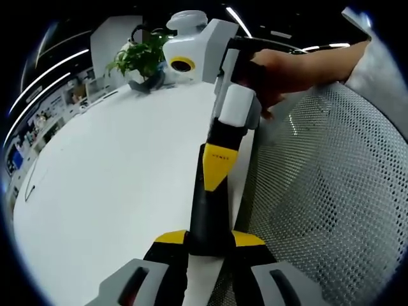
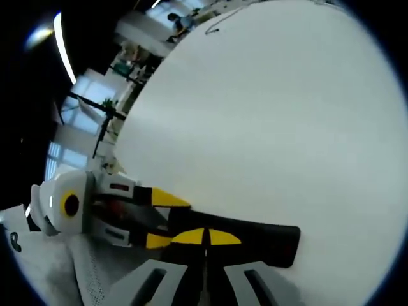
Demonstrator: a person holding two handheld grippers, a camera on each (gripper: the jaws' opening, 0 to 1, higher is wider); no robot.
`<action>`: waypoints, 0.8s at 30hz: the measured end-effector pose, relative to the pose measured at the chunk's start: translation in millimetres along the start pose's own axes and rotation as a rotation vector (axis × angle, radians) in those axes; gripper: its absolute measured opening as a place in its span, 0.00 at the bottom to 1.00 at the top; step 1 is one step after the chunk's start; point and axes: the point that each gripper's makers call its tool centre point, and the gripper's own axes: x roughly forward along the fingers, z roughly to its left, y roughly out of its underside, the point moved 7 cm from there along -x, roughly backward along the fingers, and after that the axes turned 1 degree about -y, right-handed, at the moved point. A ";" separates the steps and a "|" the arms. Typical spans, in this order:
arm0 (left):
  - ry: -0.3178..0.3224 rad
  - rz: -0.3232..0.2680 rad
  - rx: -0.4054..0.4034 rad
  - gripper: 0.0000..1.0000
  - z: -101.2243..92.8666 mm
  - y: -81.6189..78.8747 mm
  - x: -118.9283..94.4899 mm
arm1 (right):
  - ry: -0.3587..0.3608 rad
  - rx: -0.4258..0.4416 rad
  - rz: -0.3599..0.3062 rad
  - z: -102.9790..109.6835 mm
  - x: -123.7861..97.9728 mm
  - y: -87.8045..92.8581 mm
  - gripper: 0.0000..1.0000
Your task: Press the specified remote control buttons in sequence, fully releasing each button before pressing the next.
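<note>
A black remote [image 1: 207, 223] lies along the white table's [image 1: 115, 178] edge. My left gripper [image 1: 210, 238] is shut on its near end, one yellow tip on each side. My right gripper [image 1: 220, 166] comes down from the upper right, held by a hand [image 1: 280, 70]. Its yellow tips are together, and they rest on the remote's top face. In the right gripper view, the right gripper [image 2: 206, 237] is shut, its tips on the remote [image 2: 268, 242]. The left gripper [image 2: 167, 220] holds the remote from the left. The remote's buttons are hidden.
A potted green plant [image 1: 143, 60] stands at the table's far end. A grey mesh chair [image 1: 331, 185] sits right beside the table edge. A wide bare stretch of table [image 2: 268, 115] lies beyond the remote.
</note>
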 end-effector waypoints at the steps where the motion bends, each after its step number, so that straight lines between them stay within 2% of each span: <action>1: 0.000 0.001 0.001 0.24 0.1 0.1 0.1 | 0.001 -0.005 -0.012 -0.4 0.0 -0.5 0.00; 4: -0.001 0.001 0.000 0.24 -0.2 0.0 -0.1 | -0.021 0.035 -0.003 -3.1 -1.6 -0.9 0.00; 7: -0.002 0.001 -0.001 0.24 0.0 0.2 0.1 | -0.015 0.018 0.001 -0.3 -1.2 -1.3 0.00; 10: -0.002 0.001 -0.002 0.24 0.0 0.2 0.0 | -0.058 0.019 -0.005 4.6 0.4 -1.5 0.00; 18: -0.003 0.002 -0.004 0.24 -0.1 0.1 -0.2 | -0.072 0.006 -0.003 6.4 3.9 -1.7 0.00; 21: -0.003 0.002 -0.004 0.25 -0.1 0.2 -0.2 | -0.042 -0.015 0.028 5.2 7.9 1.8 0.00; 22: -0.003 0.003 -0.006 0.25 -0.2 0.4 -0.2 | -0.062 -0.014 0.026 7.8 8.0 1.5 0.00; 24: -0.003 0.002 -0.005 0.25 0.0 0.6 0.0 | -0.054 -0.021 0.017 7.7 8.1 0.8 0.00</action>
